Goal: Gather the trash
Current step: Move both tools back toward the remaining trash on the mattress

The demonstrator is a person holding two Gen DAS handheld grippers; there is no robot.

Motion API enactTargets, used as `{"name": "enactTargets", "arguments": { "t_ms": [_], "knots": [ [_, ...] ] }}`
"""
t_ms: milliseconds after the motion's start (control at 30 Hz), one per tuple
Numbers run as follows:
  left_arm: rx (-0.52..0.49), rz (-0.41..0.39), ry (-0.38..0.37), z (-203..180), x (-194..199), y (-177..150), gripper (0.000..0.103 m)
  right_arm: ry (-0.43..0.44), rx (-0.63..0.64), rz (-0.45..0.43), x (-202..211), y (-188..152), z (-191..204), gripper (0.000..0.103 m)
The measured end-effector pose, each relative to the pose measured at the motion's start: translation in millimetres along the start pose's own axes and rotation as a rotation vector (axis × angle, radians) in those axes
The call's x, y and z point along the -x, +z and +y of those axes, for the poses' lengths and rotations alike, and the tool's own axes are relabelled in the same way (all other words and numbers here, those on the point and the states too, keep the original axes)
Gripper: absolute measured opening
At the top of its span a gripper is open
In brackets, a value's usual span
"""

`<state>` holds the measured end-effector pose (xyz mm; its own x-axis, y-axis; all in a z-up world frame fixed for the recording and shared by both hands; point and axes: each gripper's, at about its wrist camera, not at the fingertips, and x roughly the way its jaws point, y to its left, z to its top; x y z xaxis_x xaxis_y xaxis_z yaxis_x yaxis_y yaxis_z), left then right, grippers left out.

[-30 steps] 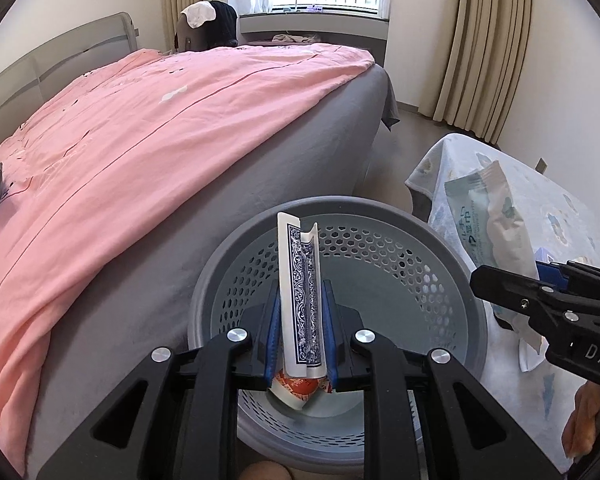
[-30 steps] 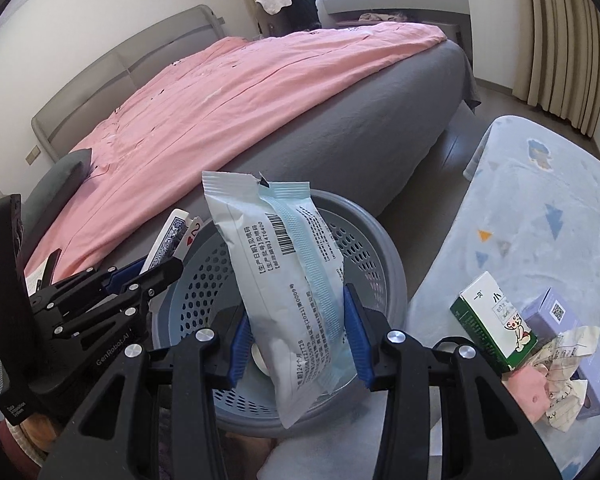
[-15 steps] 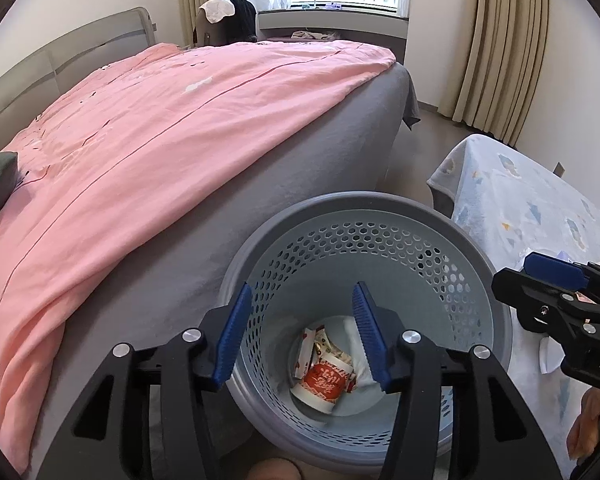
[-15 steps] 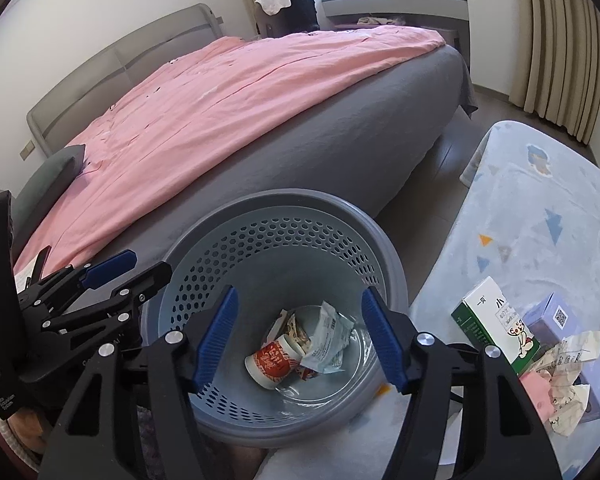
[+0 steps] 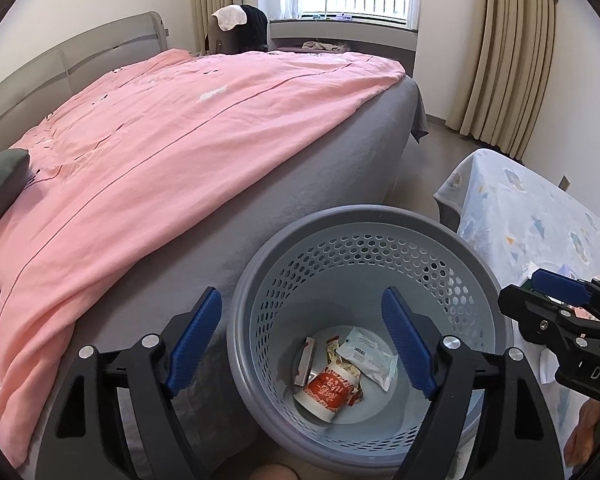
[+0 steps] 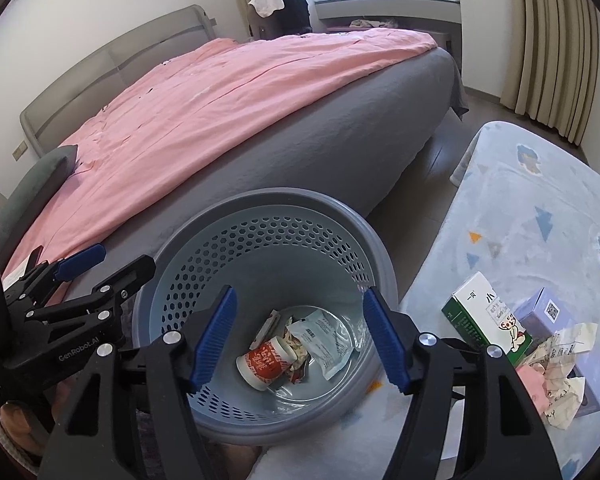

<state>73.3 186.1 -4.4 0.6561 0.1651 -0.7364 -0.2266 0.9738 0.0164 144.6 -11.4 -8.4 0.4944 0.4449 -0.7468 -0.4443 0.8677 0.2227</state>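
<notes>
A grey perforated basket (image 5: 364, 216) (image 6: 284, 196) stands on the floor between the bed and a low table. At its bottom lie a red-and-white cup (image 5: 326, 390) (image 6: 264, 362), a white wipes packet (image 5: 366, 354) (image 6: 324, 340) and a card box (image 5: 306, 360). Over the basket's near side my left gripper (image 5: 300, 293) (image 6: 124, 260) hovers, jaws opening, nothing between them. My right gripper (image 6: 300, 290) (image 5: 540, 294) hangs over the basket too, jaws still opening and empty. On the table lie a green-and-white carton (image 6: 484, 320), a purple box (image 6: 544, 312) and crumpled paper (image 6: 560, 364).
A bed with a pink cover (image 5: 180, 140) and grey sides runs along the left, close against the basket. The table under a pale blue cloth (image 6: 540, 216) is on the right. A strip of floor (image 5: 420, 184) runs between them toward beige curtains (image 5: 512, 52).
A second ago the left gripper gripped the card box and the right gripped the wipes packet above the basket. Both jaws have spread, and both items now lie inside the basket.
</notes>
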Motion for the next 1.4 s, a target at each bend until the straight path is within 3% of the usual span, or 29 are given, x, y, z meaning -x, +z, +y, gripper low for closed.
{"name": "enactTargets", "arguments": {
  "t_ms": [333,700,1200,1400],
  "knots": [
    [0.001,-0.009,-0.042,-8,7,-1,0.079,-0.044,-0.033,-0.025,15,-9,-17,0.073],
    [-0.010,-0.020,-0.113,-27,16,-4,0.080,-0.106,-0.104,-0.054,48,-35,-47,0.074],
    [-0.032,-0.035,-0.175,-62,28,-8,0.080,-0.284,-0.253,-0.101,117,-76,-133,0.074],
    [-0.044,-0.032,-0.194,-79,29,-11,0.080,-0.357,-0.255,-0.088,132,-91,-161,0.074]
  ]
}}
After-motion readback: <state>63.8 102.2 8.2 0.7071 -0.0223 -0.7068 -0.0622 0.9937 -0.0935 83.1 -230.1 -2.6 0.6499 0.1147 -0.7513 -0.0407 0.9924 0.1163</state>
